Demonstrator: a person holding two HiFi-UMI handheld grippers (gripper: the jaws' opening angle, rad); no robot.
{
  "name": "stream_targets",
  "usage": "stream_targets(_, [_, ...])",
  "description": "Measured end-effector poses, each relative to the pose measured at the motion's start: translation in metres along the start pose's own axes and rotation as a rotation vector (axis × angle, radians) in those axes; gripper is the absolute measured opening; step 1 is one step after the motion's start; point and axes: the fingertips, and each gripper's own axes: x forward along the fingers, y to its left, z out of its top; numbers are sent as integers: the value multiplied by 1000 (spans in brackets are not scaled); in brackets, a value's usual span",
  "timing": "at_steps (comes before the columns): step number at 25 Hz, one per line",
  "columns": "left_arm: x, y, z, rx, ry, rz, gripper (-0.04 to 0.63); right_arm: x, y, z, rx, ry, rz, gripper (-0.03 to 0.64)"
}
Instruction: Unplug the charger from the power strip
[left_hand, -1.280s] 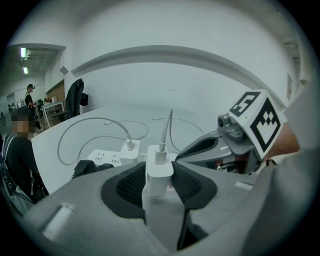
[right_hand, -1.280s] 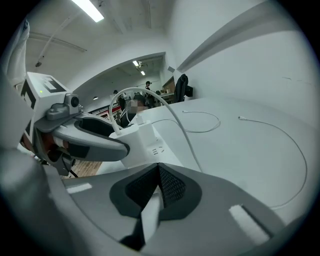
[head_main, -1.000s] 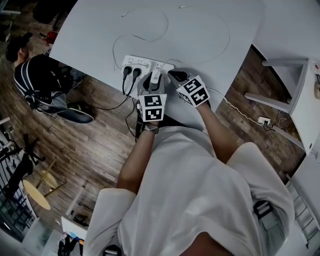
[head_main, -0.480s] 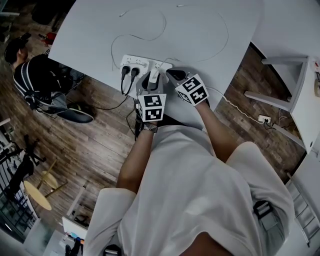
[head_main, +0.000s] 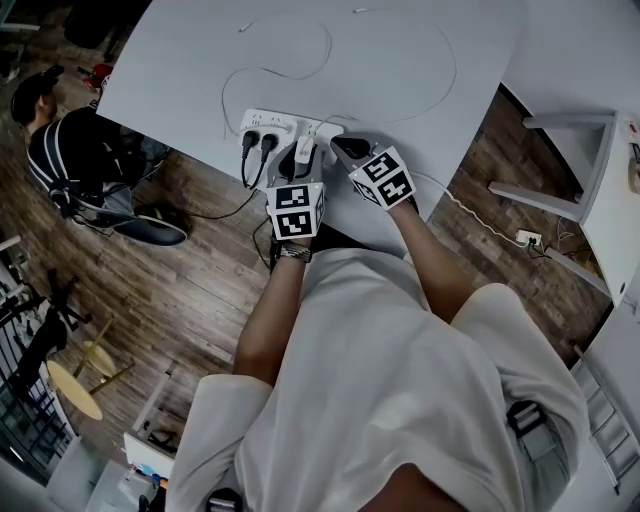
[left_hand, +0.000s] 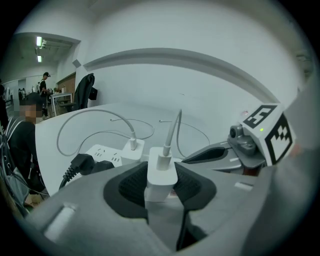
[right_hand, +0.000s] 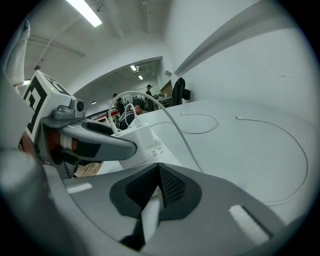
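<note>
Along the near edge of the white table (head_main: 400, 60), the left gripper (head_main: 298, 170) is clamping its pads on the white charger (left_hand: 161, 170), whose cable (left_hand: 172, 130) is rising toward 12 o'clock, and I cannot tell whether its prongs are sitting in the power strip (head_main: 268, 124). At 10 o'clock of that charger, a 2nd white charger (left_hand: 132, 149) is sitting plugged in the strip, with 2 black plugs (head_main: 260, 145) beyond it at 9 o'clock. At 3 o'clock, the right gripper (right_hand: 159, 184) is holding its jaws together on nothing, its tip lying at the strip's right end.
</note>
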Motion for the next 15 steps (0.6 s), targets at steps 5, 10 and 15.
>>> stream_targets(5, [-2,-2,-1,93,18,27,143,-1,2,0,-9,0,-10,2])
stream_targets(10, [-1,-4,-1,174,39,41,141,0,3,0,-22,-6,-25,2])
stream_targets(15, [0,-3,-1,163,44,28,141,1,3,0,-19,-7,-21,2])
